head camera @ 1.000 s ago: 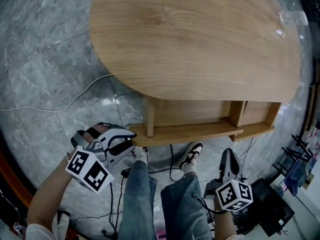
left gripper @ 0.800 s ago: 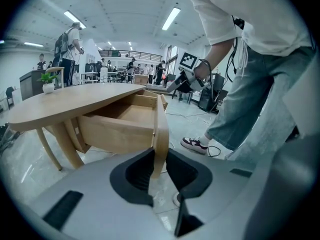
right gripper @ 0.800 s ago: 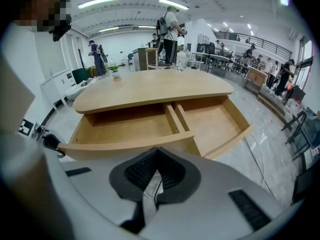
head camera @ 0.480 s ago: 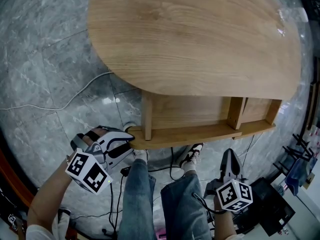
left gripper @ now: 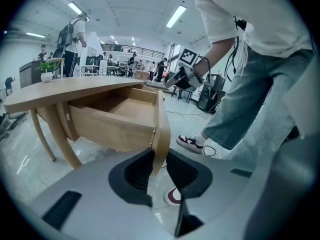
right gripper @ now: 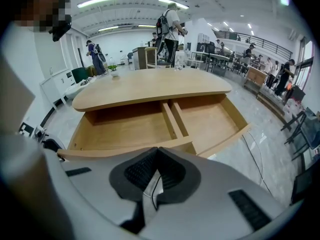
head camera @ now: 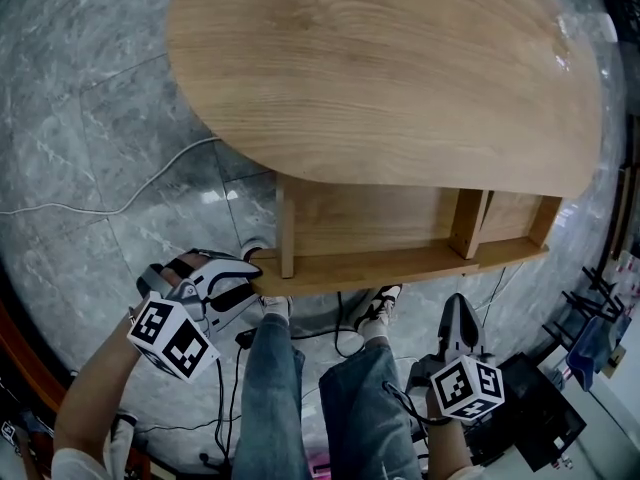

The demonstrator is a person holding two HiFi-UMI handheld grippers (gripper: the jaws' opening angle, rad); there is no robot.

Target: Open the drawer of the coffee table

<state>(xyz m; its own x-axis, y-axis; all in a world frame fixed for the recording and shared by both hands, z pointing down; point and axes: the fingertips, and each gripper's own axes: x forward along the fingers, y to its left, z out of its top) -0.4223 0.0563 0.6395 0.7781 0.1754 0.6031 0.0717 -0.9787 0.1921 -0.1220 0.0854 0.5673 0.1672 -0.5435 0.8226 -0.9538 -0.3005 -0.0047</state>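
The drawer (head camera: 370,218) now juts further out from under the coffee table's top (head camera: 380,68) than a second ago, and more of its two bare compartments shows past that top's near edge. The left gripper (left gripper: 159,166) is clenched on the left end of the drawer's front board (left gripper: 161,129), with the board pinched between its pads, and has drawn back with it. The right gripper (right gripper: 156,171) hangs clear of the top, on the person's side of the drawer, its jaws pressed together on nothing. The pull looks well along; probably little travel is left.
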